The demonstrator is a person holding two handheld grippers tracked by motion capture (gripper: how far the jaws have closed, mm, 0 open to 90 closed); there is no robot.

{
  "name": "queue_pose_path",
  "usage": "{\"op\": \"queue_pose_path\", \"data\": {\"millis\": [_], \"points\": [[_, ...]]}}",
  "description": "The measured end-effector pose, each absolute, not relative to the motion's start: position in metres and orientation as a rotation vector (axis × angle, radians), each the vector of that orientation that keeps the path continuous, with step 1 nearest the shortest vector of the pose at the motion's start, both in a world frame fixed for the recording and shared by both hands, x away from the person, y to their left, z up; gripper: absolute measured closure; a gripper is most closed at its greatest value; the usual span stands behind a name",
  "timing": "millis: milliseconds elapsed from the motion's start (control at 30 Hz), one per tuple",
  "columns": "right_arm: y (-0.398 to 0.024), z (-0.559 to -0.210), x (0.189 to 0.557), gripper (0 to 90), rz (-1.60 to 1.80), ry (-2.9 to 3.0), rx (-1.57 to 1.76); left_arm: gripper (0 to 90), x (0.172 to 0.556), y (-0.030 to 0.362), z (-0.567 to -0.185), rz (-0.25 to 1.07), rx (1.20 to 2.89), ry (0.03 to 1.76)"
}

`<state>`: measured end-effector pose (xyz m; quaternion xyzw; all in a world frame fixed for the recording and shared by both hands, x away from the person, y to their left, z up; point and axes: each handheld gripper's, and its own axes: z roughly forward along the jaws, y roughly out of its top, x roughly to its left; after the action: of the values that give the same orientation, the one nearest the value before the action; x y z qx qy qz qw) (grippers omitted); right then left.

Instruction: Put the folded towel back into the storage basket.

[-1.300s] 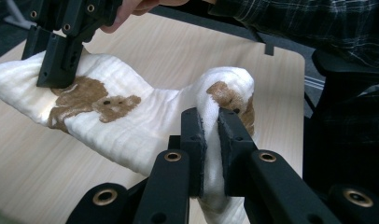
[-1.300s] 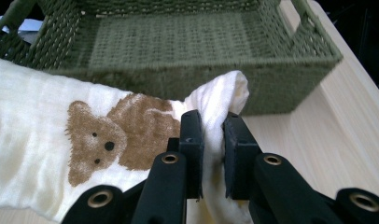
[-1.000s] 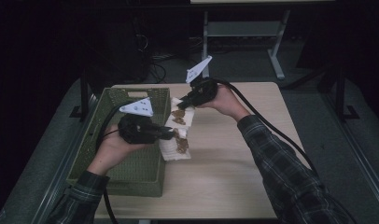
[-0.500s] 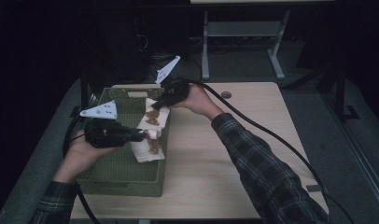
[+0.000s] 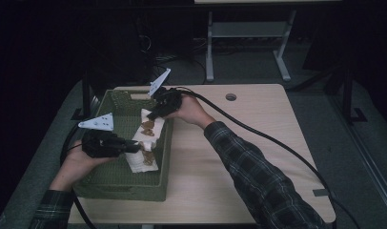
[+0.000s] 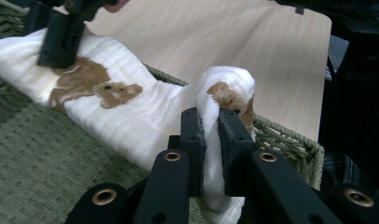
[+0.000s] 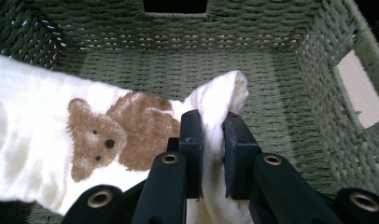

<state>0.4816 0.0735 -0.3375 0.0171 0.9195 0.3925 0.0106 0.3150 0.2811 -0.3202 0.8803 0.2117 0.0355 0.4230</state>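
Observation:
A white towel (image 5: 146,143) printed with brown teddy bears hangs stretched between both grippers over the right side of a green woven basket (image 5: 116,183). My left gripper (image 5: 133,146) is shut on the towel's near end; in the left gripper view the cloth (image 6: 131,112) is bunched between my jaws (image 6: 211,135). My right gripper (image 5: 153,114) is shut on the far end, and in the right gripper view a fold of the towel (image 7: 99,135) is pinched between its jaws (image 7: 211,140) above the basket's floor (image 7: 178,74).
The basket sits on the left part of a light wooden table (image 5: 249,152). A cable hole (image 5: 231,97) lies at the table's back. A black cable (image 5: 277,143) trails along the right forearm. A grey desk frame (image 5: 249,38) stands behind the table.
Both grippers have carried the towel leftward, from over the table beside the basket to over the basket's inside, and a little lower.

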Motion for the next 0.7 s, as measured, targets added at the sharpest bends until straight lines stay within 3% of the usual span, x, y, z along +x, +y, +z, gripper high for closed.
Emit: {"op": "queue_pose_path", "data": {"millis": [267,300,400,500,700], "points": [[0.077,-0.351,0.480,79.6,1.198,2.894,0.057,80.5,0.317,0.272,-0.339,0.034,2.242,0.505],[0.078,-0.352,0.479,79.6,1.195,2.897,0.055,78.6,0.317,0.271,-0.341,0.034,2.240,0.506],[0.079,-0.355,0.480,79.6,1.190,2.895,0.052,59.5,0.318,0.269,-0.342,0.073,2.222,0.513],[0.079,-0.355,0.481,79.6,1.187,2.895,0.059,48.8,0.319,0.268,-0.341,0.108,2.205,0.518],[0.078,-0.353,0.487,79.6,1.192,2.874,0.072,41.7,0.324,0.265,-0.342,0.121,2.171,0.543]]}}
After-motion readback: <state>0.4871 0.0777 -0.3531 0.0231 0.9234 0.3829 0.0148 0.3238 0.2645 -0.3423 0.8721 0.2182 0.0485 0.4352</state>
